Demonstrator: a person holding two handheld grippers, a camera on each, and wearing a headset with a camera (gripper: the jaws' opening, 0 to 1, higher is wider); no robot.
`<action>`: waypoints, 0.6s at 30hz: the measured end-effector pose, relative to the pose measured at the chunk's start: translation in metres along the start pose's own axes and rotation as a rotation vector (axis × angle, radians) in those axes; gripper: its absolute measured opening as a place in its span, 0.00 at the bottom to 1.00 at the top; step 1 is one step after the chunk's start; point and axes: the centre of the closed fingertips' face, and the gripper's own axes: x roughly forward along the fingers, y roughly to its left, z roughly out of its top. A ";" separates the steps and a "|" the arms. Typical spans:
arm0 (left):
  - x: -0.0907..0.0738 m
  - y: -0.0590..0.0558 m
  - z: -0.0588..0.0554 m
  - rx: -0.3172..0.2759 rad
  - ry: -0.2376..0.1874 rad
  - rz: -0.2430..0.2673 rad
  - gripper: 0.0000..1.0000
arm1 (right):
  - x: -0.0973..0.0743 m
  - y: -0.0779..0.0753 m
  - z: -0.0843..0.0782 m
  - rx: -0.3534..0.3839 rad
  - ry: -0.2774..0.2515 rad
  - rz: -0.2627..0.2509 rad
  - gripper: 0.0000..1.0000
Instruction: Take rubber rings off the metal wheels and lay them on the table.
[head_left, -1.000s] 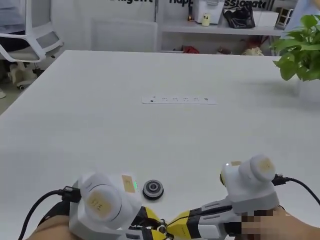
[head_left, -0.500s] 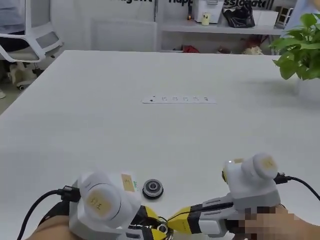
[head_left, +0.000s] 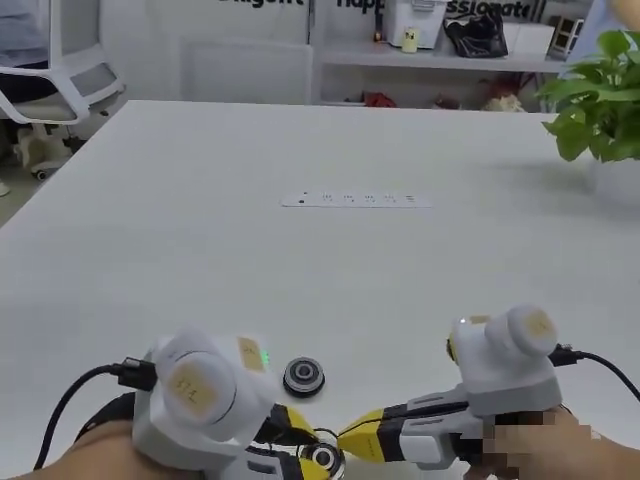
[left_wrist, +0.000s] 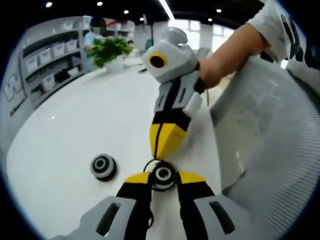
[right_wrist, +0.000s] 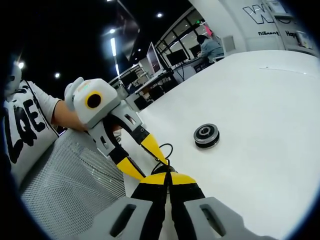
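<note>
Low at the near edge of the white table (head_left: 300, 270), one metal wheel (left_wrist: 163, 174) is held between the yellow jaws of the left gripper (left_wrist: 164, 178), which are clamped on its two sides. From the right, the right gripper (right_wrist: 168, 175) is brought tip to tip with the left one; its jaws are pressed together, and a thin black rubber ring (left_wrist: 146, 167) is seen looping out from the held wheel at those tips, apparently pinched there. How far the ring is off the wheel cannot be told. A second metal wheel (head_left: 303, 376), with its dark ring on, is seen lying flat on the table just beyond the left gripper, apart from both grippers. Each gripper is held by a person's hand at the near edge. Farther off, a white power strip (head_left: 357, 200) is set flat near the table's middle, a potted plant (head_left: 600, 90) stands at the far right, and an office chair (head_left: 60, 80) is seen at the far left.
</note>
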 end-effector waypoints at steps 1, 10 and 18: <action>-0.001 0.000 0.001 -0.004 -0.003 -0.002 0.22 | 0.000 0.000 0.001 0.000 -0.002 -0.001 0.00; -0.016 -0.006 0.007 -0.003 -0.033 -0.006 0.28 | -0.001 0.003 0.002 -0.001 -0.004 0.009 0.00; -0.030 -0.007 0.015 -0.005 -0.066 0.000 0.32 | -0.001 0.009 0.006 -0.014 -0.002 0.022 0.00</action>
